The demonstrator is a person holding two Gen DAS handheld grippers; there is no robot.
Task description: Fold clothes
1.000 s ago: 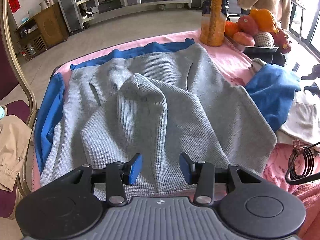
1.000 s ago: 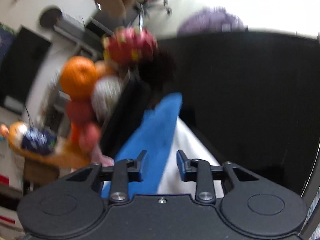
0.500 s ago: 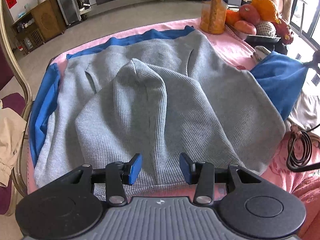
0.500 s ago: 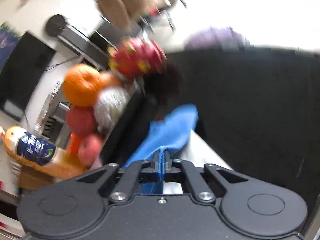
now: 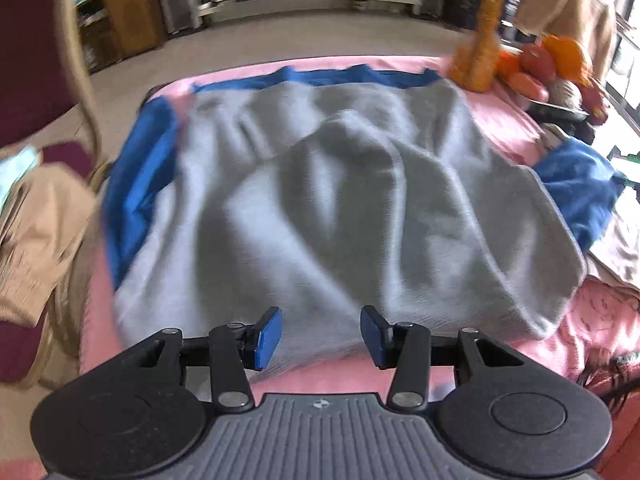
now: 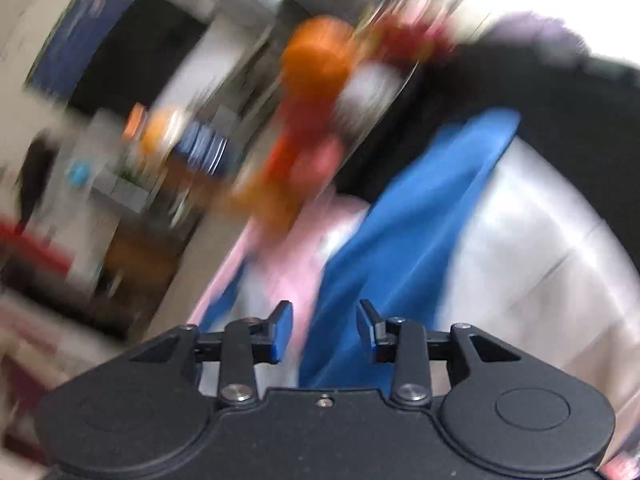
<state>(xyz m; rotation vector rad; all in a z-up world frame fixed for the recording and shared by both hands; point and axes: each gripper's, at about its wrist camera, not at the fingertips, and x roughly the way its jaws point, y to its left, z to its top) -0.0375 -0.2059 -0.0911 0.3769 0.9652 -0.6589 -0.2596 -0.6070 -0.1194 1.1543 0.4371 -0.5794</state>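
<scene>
A: Counting clothes first: how many do you make out on the pink cover (image 5: 516, 136)?

B: Two spread ones in the left wrist view. One grey sweater (image 5: 340, 208) lies rumpled across the middle, on top of one blue garment (image 5: 136, 184) whose edge shows along the far side and the left side. One more patch of blue cloth (image 5: 576, 192) sits at the right, touching the sweater's right edge; whether it belongs to the same garment I cannot tell.

A: And the grippers?

B: Two. The left gripper (image 5: 320, 332) hangs over the sweater's near hem with its jaws spread apart and nothing between them. The right gripper (image 6: 324, 330) also has its jaws parted; a blue cloth (image 6: 416, 216) runs up from between them, but the pads do not press on it.

A: Anything beside the clothes?

B: One tan garment (image 5: 36, 232) draped on a chair at the left. One orange bottle (image 5: 480, 40) stands at the far right corner of the cover, blurred. Just beside it, one dark tray of fruit (image 5: 556, 68); the pieces are too smeared to count surely. One pale cloth (image 6: 540, 248) lies to the right of the blue one in the right wrist view.

A: How sharp is that right view?

B: Heavily blurred; one orange fruit (image 6: 316, 56) is all I can single out.
</scene>
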